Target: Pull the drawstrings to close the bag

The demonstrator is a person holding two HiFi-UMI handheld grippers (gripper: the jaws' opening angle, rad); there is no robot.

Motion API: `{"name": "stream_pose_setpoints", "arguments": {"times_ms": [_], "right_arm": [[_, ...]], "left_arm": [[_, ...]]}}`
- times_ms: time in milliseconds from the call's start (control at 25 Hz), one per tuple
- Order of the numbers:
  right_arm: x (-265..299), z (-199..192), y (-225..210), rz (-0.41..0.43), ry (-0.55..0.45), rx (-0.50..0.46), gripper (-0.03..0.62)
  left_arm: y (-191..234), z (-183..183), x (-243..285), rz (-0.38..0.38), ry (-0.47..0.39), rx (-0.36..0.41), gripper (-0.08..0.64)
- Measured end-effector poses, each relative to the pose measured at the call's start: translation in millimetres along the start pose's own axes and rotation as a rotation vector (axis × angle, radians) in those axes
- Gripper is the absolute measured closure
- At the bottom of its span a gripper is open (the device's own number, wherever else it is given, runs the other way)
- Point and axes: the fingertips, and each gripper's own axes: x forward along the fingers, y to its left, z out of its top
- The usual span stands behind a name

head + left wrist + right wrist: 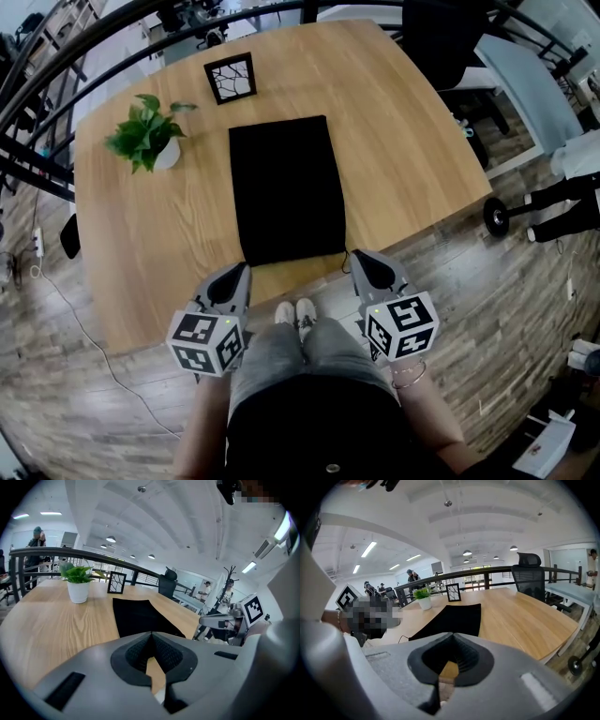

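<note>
Though the bag (pixel 286 187) lies flat mid-surface (pixel 412 141) with its near hem by the front edge, you can barely make out its drawstrings: only a thin cord (pixel 403 638) shows at the near right corner. Your left tool (pixel 242 270) and right tool (pixel 357 255) flank the near corners, both closed on nothing. Plant (pixel 145 131) and frame (pixel 231 79) stand well behind, with bare wood on either side.

Black bag (pixel 286 190); light wood table (pixel 412 141); green plant (pixel 145 131)
</note>
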Motion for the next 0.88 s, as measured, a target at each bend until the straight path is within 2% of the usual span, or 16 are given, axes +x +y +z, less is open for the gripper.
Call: {"name": "stream_pose_setpoints", "arguments": {"times_ms": [200, 440, 720, 760, 800, 880], "right_arm": [[-1.4, -11.2, -10.8, -0.026, 0.013, 0.02, 0.592], [3.3, -19.7, -23.6, -0.044, 0.045, 0.03, 0.592], [12.7, -33.9, -28.7, -0.016, 0.095, 0.031, 0.591], [15.2, -36.9, -28.4, -0.009, 0.107, 0.036, 0.538], [17.9, -40.2, -28.2, -0.004, 0.12, 0.041, 0.452], [22.2, -47.2, -28.4, -0.004, 0.143, 0.04, 0.449]], "left_arm": [[14.6, -7.0, 2.2, 0.037, 0.028, -0.014, 0.543], [22.4, -20.6, 7.6, 0.038, 0.094, 0.016, 0.542], [25.1, -36.7, 15.3, 0.034, 0.176, 0.086, 0.432], [27.2, -38.8, 16.8, 0.039, 0.188, 0.099, 0.423], [29.7, -41.4, 18.2, 0.045, 0.202, 0.116, 0.414], [34.4, -47.4, 20.8, 0.055, 0.23, 0.147, 0.403]]}}
